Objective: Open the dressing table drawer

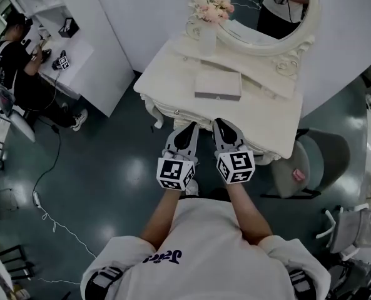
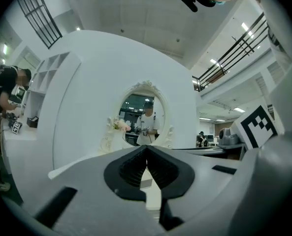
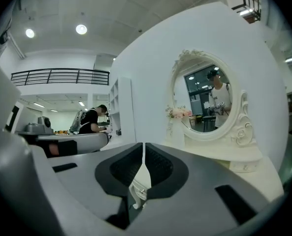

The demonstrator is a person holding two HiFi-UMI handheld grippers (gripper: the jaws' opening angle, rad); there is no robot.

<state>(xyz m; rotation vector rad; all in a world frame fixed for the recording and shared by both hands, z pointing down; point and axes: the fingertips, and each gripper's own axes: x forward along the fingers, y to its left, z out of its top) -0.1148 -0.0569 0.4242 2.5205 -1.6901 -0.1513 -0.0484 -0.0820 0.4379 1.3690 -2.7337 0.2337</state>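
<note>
The white dressing table (image 1: 172, 74) stands straight ahead under its oval mirror (image 1: 260, 5). Its drawer front lies under the near edge and is mostly hidden in the head view. My left gripper (image 1: 188, 130) and right gripper (image 1: 224, 127) are side by side at that near edge, both pointing level at the table. The left gripper (image 2: 146, 154) is shut with nothing in it. The right gripper (image 3: 143, 151) is shut and empty too. Below its tips a small knob (image 3: 141, 191) on the table's curved white front shows through the gap.
On the tabletop lie a flat grey box (image 1: 218, 84) and a vase of pink flowers (image 1: 213, 8). A grey chair (image 1: 310, 161) stands to the right of the table. A person (image 1: 13, 61) sits at a white desk (image 1: 79, 49) far left. A cable (image 1: 47, 167) trails over the dark floor.
</note>
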